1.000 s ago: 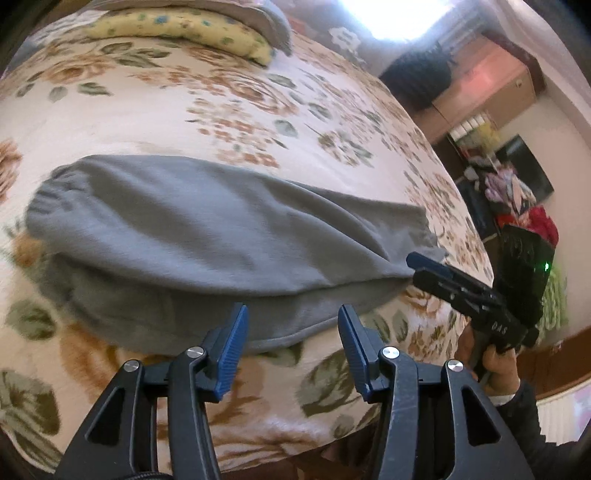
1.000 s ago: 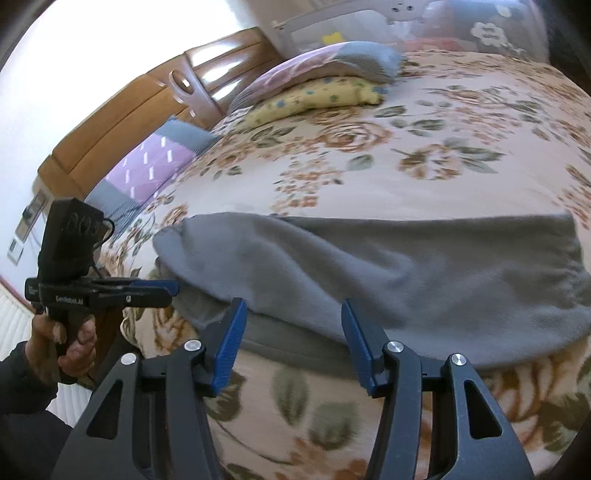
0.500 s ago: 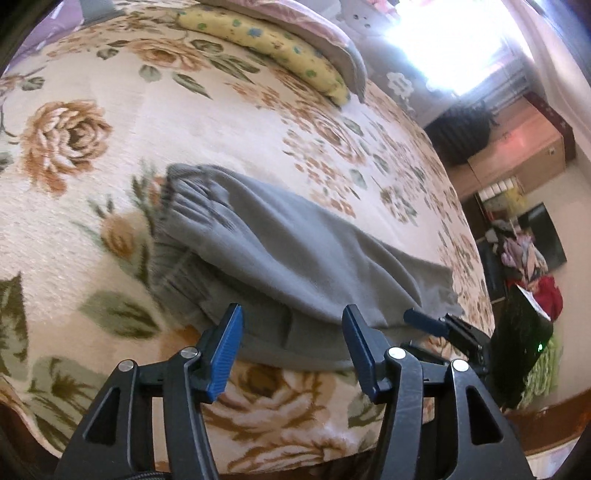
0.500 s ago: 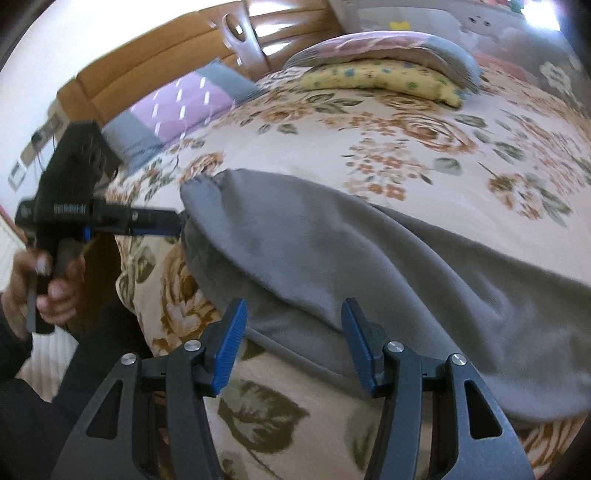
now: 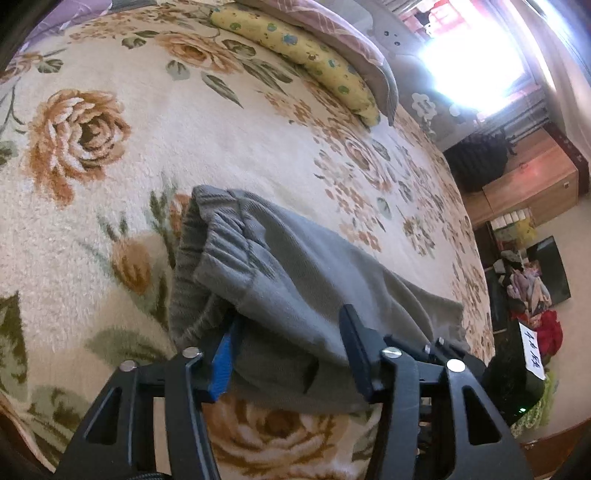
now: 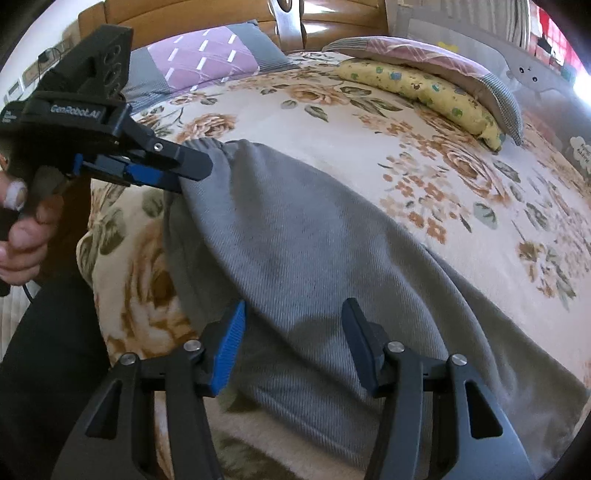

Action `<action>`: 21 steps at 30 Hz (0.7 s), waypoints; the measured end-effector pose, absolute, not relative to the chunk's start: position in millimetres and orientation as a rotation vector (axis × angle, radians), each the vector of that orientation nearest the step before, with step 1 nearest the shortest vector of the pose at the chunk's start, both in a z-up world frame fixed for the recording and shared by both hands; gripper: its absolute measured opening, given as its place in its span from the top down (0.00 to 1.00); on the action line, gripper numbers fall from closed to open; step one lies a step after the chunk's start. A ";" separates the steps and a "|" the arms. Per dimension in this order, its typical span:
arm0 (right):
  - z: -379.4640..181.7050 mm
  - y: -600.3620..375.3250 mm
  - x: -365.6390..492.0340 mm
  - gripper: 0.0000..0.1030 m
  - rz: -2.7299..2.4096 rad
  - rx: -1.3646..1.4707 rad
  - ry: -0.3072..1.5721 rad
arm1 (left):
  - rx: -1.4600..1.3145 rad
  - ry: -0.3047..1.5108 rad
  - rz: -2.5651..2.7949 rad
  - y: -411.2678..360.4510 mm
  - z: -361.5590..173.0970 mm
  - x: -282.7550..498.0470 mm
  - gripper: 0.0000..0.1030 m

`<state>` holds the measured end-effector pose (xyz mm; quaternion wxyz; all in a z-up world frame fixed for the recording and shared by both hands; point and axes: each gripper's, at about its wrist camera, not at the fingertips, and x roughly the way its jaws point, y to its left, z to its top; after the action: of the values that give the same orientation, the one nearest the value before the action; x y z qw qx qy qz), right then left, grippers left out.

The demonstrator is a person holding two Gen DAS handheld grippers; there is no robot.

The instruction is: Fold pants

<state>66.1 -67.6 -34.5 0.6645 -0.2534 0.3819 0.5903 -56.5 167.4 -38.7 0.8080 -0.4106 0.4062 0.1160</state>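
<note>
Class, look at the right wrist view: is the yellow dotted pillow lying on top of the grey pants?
No. The yellow pillow lies far up the floral blanket, well apart from the grey pants.

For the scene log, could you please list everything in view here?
pants: one, grey, lying on the blanket's near edge
blanket: one, cream with tan roses, covering the bed
yellow pillow: one, dotted, far side
pink striped pillow: one, on top of the yellow one
purple pillow: one, by the wooden headboard
left gripper: black with blue fingers, at the pants' cuff end
right gripper: open, over the pants
</note>
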 end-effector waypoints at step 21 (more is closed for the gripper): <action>-3.0 -104.2 55.3 0.94 1.475 -0.443 0.904 | -0.848 0.867 0.202 135.5 -38.1 -91.1 0.93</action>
<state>55.3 -104.2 -3.0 0.6273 -0.1932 0.3943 0.6432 -91.1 135.5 -38.1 0.8168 -0.3979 0.4068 0.0947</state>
